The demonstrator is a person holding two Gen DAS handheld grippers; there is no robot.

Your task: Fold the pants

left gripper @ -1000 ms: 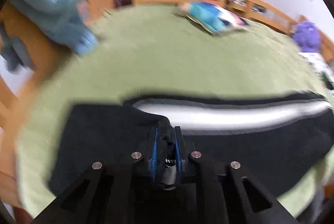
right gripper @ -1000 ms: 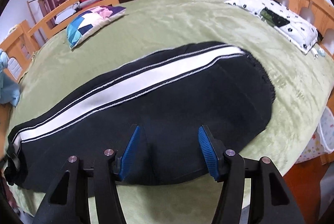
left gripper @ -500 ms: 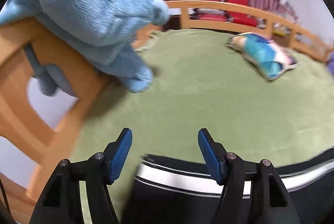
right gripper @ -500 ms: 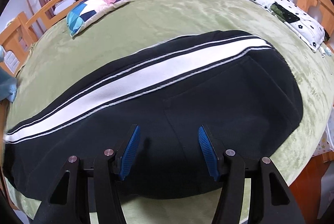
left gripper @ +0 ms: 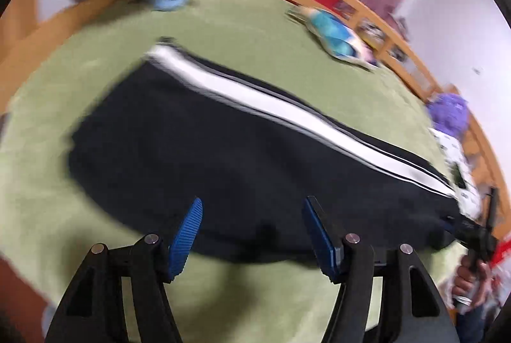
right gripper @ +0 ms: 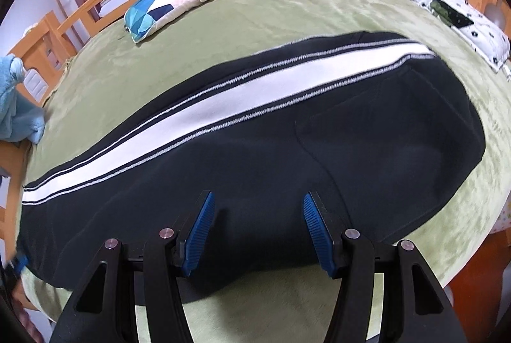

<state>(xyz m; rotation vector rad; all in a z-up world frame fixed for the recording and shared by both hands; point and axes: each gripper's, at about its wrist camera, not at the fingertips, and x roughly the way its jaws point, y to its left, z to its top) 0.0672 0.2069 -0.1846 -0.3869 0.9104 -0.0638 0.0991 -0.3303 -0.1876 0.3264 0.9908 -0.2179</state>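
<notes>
- Left wrist view: the left gripper [left gripper: 252, 226] hangs with its jaws apart and empty above the near edge of the black pants [left gripper: 242, 157], which lie flat on the green bedspread [left gripper: 255, 13], white stripe [left gripper: 287, 113] on the far side, likely laid out lengthwise for a fold.
- Right wrist view: the right gripper [right gripper: 257, 226] is likewise spread and holding nothing, over the pants [right gripper: 255, 170] near the wider waist end, probably lining up a grab.
</notes>
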